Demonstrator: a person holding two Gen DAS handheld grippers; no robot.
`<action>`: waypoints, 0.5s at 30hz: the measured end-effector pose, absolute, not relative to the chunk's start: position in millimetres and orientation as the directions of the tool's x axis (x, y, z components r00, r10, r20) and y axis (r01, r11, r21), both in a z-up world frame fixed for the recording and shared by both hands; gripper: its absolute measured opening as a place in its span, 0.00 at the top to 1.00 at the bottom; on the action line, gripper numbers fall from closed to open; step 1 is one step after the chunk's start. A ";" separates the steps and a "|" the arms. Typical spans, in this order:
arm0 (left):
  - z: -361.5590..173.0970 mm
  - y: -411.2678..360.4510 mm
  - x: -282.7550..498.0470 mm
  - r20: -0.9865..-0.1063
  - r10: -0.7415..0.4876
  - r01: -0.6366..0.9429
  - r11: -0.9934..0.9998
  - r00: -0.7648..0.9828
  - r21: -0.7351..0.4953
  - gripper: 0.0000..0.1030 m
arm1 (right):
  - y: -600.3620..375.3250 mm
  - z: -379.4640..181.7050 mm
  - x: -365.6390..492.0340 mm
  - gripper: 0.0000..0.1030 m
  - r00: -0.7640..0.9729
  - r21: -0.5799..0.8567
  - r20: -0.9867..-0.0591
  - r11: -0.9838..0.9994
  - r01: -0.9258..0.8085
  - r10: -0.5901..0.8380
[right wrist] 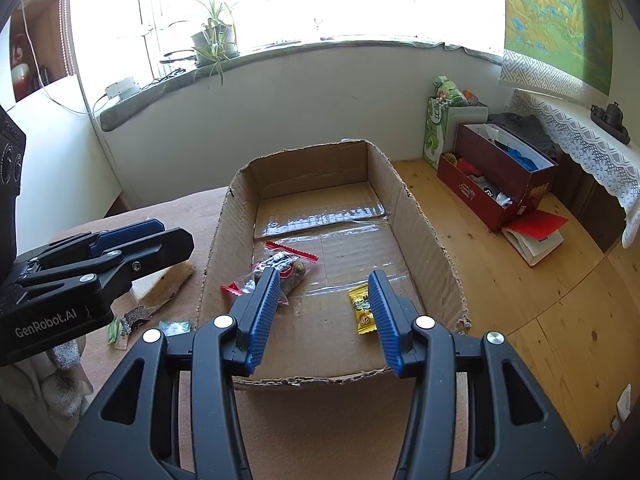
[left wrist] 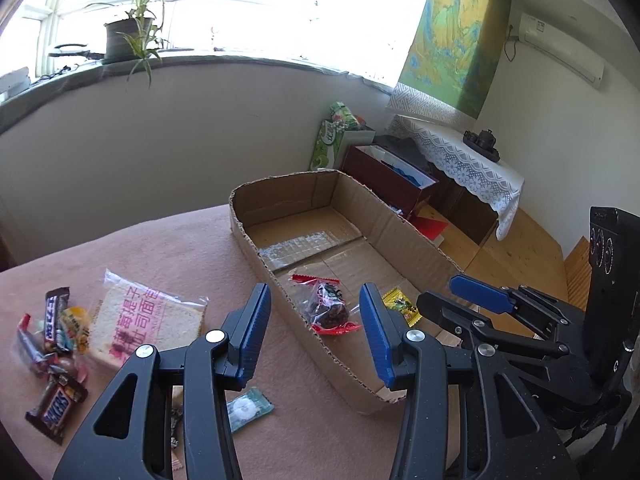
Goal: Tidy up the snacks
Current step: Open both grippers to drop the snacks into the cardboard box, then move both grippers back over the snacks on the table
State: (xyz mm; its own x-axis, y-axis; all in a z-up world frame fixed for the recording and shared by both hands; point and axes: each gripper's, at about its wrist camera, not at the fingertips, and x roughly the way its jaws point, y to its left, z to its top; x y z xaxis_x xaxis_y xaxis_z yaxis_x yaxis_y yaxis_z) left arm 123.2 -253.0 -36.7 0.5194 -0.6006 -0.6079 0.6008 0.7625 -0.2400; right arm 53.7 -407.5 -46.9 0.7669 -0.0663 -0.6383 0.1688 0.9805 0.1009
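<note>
A shallow cardboard box [left wrist: 404, 236] [right wrist: 420, 220] stands on the pink table. Inside lie a clear red-edged bag of dark snacks [left wrist: 330, 308] [right wrist: 280, 270] and a yellow candy [left wrist: 402, 306] [right wrist: 362, 310]. My left gripper [left wrist: 316, 312] is open and empty over the box's left wall. My right gripper [right wrist: 324, 294] is open and empty above the box's near end; it also shows in the left wrist view [left wrist: 480, 296]. Left of the box lie a bagged bread slice [left wrist: 148, 320], a Snickers bar [left wrist: 56, 408], several candy bars [left wrist: 56, 320] and a green packet [left wrist: 248, 408].
The table's right edge drops to a wooden floor [right wrist: 540, 300] with red boxes [right wrist: 500, 184] and a green bag [right wrist: 438, 132]. A lace-covered shelf [right wrist: 580, 148] stands at the right wall. A potted plant [left wrist: 132, 32] sits on the windowsill.
</note>
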 end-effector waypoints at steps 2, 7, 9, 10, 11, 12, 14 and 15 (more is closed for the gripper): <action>-35.7 -239.3 121.8 -0.604 -0.594 0.587 0.772 0.531 -0.243 0.56 | -399.8 -44.2 50.9 0.43 0.775 0.101 -0.630 0.983 0.152 -0.055; -36.4 -198.3 117.7 -0.602 -0.558 0.531 0.810 0.571 -0.247 0.56 | -373.7 -40.5 44.5 0.40 0.784 0.098 -0.620 0.991 0.091 -0.010; -37.8 -180.0 116.1 -0.602 -0.540 0.502 0.827 0.588 -0.253 0.56 | -362.7 -39.6 42.9 0.40 0.786 0.103 -0.618 0.993 0.065 0.013; -38.6 -171.4 115.0 -0.602 -0.533 0.488 0.834 0.594 -0.256 0.56 | -357.6 -39.3 42.1 0.40 0.787 0.106 -0.616 0.993 0.052 0.024; -39.7 -163.6 114.2 -0.604 -0.525 0.477 0.841 0.601 -0.256 0.56 | -352.4 -39.4 41.6 0.40 0.788 0.110 -0.615 0.993 0.038 0.038; -41.0 -155.9 112.9 -0.606 -0.514 0.464 0.849 0.608 -0.254 0.56 | -347.4 -39.4 41.0 0.40 0.788 0.116 -0.614 0.993 0.024 0.052; -44.2 -142.6 108.8 -0.612 -0.492 0.439 0.863 0.618 -0.250 0.56 | -337.1 -40.9 39.8 0.40 0.784 0.124 -0.615 0.992 -0.008 0.083; -46.2 -135.8 107.5 -0.616 -0.483 0.427 0.869 0.622 -0.251 0.56 | -331.2 -42.0 39.6 0.40 0.781 0.125 -0.617 0.992 -0.025 0.097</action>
State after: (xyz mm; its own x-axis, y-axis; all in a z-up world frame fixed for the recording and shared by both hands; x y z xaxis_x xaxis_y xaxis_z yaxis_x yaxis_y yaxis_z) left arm 107.5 -135.8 -46.2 0.6217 -0.4835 -0.6162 0.4269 0.8688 -0.2509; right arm 39.6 -331.2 -42.0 0.7807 0.0968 -0.6174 -0.0245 0.9919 0.1245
